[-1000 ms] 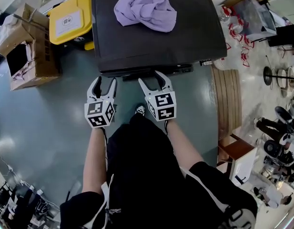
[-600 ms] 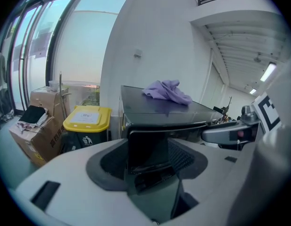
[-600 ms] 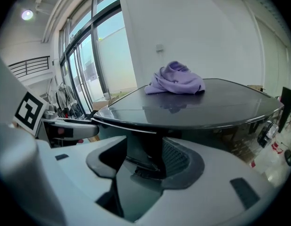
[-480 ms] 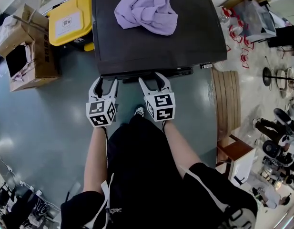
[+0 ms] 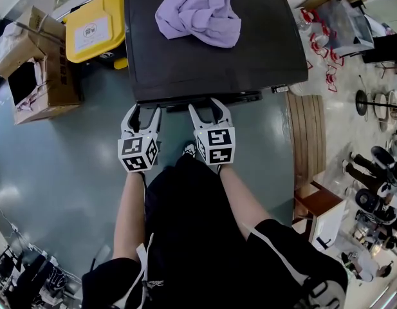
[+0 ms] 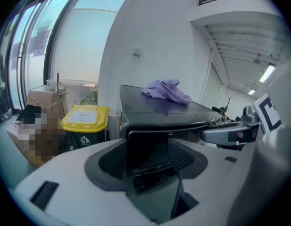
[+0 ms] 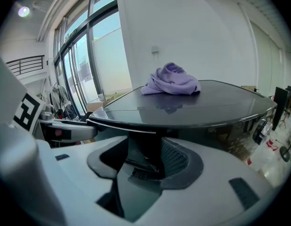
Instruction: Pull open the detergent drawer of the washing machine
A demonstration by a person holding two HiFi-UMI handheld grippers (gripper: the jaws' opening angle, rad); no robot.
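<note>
The black washing machine [image 5: 211, 63] fills the top of the head view, with a purple cloth [image 5: 198, 11] on its lid. Both grippers point at its front edge. My left gripper [image 5: 141, 114] stands open around a dark rectangular front panel [image 6: 147, 149], and a gap shows beside its left pad. My right gripper [image 5: 204, 110] stands just to the right of it. Its jaws have just been closing and straddle the dark front below the lid [image 7: 144, 149]. I see no pad pressing on it. Whether that panel is the drawer I cannot tell.
A yellow-lidded bin [image 5: 95, 24] and cardboard boxes [image 5: 34, 63] stand left of the machine. A wooden slatted piece [image 5: 307, 140] and small clutter lie to the right. The person's shoe [image 5: 189, 149] is on the grey floor below the grippers.
The right gripper's jaws have narrowed a little. Both hands have stayed almost where they were at the machine's front.
</note>
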